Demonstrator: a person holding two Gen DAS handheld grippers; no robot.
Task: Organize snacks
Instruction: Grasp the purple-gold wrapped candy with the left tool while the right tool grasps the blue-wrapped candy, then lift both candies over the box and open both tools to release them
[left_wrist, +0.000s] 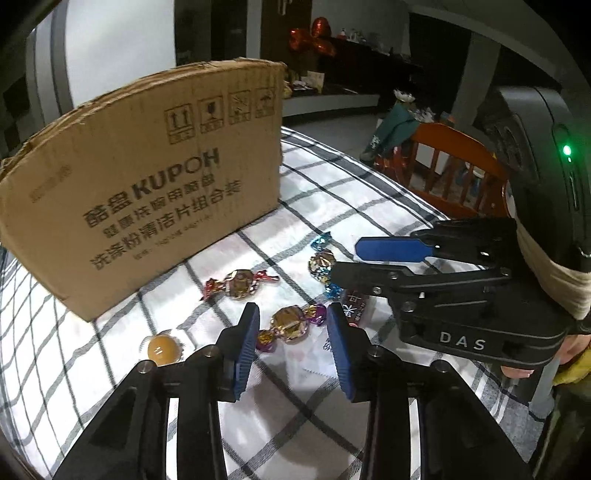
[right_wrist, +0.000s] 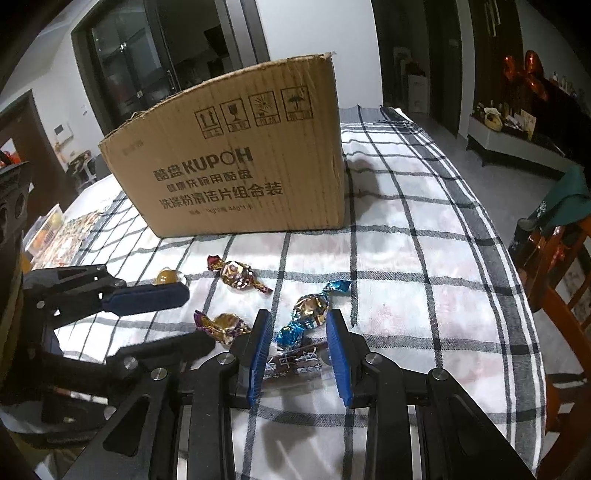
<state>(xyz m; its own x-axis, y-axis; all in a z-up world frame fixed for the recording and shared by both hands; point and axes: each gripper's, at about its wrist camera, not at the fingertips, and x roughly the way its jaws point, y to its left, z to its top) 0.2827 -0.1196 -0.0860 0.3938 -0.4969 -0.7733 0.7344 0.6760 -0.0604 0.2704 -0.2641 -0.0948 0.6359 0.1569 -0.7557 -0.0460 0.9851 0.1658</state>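
Several wrapped sweets lie on the checked tablecloth (left_wrist: 295, 413) in front of a cardboard box (left_wrist: 147, 177). My left gripper (left_wrist: 291, 314) is open, its pads either side of a purple-ended candy (left_wrist: 290, 325). A red-ended candy (left_wrist: 238, 283) and a round amber jelly (left_wrist: 162, 349) lie nearby. My right gripper (right_wrist: 297, 321) is open around a blue-ended candy (right_wrist: 308, 310), just above a dark snack packet (right_wrist: 295, 363). The right gripper also shows in the left wrist view (left_wrist: 345, 262), over the blue candy (left_wrist: 321, 262). The box (right_wrist: 236, 166) stands behind.
An orange wooden chair (left_wrist: 454, 162) stands at the table's right edge, also in the right wrist view (right_wrist: 561, 280). A clear container and patterned items (right_wrist: 55, 229) sit at the far left. The cloth (right_wrist: 424, 280) spreads right of the sweets.
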